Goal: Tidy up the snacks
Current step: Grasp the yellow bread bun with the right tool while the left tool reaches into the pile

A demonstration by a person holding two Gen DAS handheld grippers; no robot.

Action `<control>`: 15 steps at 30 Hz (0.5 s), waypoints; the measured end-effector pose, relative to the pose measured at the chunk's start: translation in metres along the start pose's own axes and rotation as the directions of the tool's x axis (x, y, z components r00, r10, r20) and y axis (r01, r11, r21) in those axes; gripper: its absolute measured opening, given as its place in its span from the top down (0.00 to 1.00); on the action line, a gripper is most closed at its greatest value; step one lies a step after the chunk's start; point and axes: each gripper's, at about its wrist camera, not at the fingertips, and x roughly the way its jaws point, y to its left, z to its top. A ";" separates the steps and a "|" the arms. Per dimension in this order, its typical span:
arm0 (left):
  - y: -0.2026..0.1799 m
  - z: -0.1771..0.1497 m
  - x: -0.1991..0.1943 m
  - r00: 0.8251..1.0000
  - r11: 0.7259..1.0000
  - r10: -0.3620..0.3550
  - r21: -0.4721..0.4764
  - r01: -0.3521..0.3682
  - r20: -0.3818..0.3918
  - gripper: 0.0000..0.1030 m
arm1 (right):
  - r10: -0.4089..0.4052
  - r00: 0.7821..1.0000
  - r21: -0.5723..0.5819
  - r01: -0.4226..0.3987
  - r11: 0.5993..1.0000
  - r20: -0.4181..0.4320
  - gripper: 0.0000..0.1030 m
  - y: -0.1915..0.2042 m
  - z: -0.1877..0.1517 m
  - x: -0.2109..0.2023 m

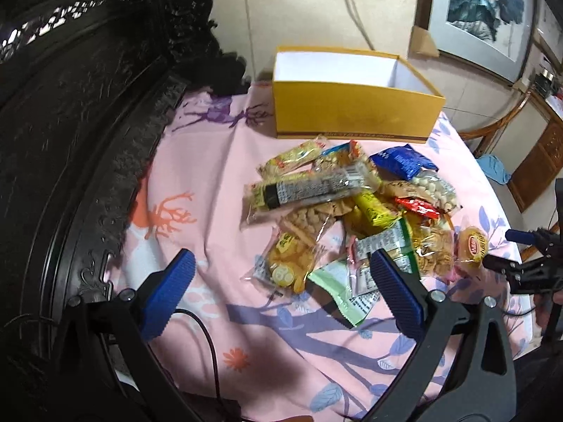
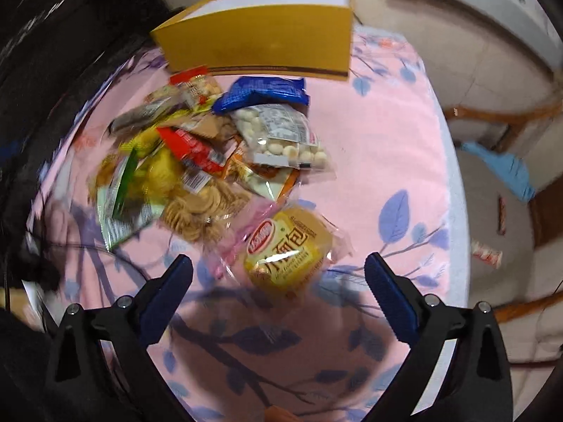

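Observation:
A pile of snack packets (image 1: 345, 207) lies on a pink cloth (image 1: 211, 161), in front of an open, empty yellow box (image 1: 352, 112). My left gripper (image 1: 281, 274) is open and empty, just short of the pile's near edge. My right gripper (image 2: 278, 274) is open and empty, its fingers either side of a small yellow bread packet (image 2: 288, 249) at the pile's near edge. The pile (image 2: 211, 147) and the box (image 2: 260, 42) lie beyond it. The right gripper also shows at the right edge of the left wrist view (image 1: 506, 249), next to the bread packet (image 1: 471, 246).
A dark carved wooden headboard (image 1: 70, 123) runs along the left. A blue packet (image 2: 264, 93) and a bag of white balls (image 2: 285, 133) lie at the pile's far side. Past the cloth's right edge are tiled floor, a wooden chair (image 2: 499, 119) and a blue cloth (image 2: 506, 168).

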 end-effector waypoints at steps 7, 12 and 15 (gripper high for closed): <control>0.003 0.001 0.001 1.000 1.000 0.003 -0.028 -0.004 -0.021 0.02 | -0.039 0.997 0.142 0.049 0.989 -0.071 0.22 -0.002 -0.002 0.032; -0.004 0.005 0.004 1.000 1.000 -0.016 -0.013 0.015 -0.022 0.02 | -0.004 0.997 0.208 0.020 0.978 -0.079 0.44 -0.014 -0.008 0.038; -0.012 0.010 0.014 0.997 0.998 -0.062 -0.013 0.062 -0.043 0.02 | 0.007 0.998 0.207 0.007 0.978 -0.068 0.47 -0.016 -0.009 0.036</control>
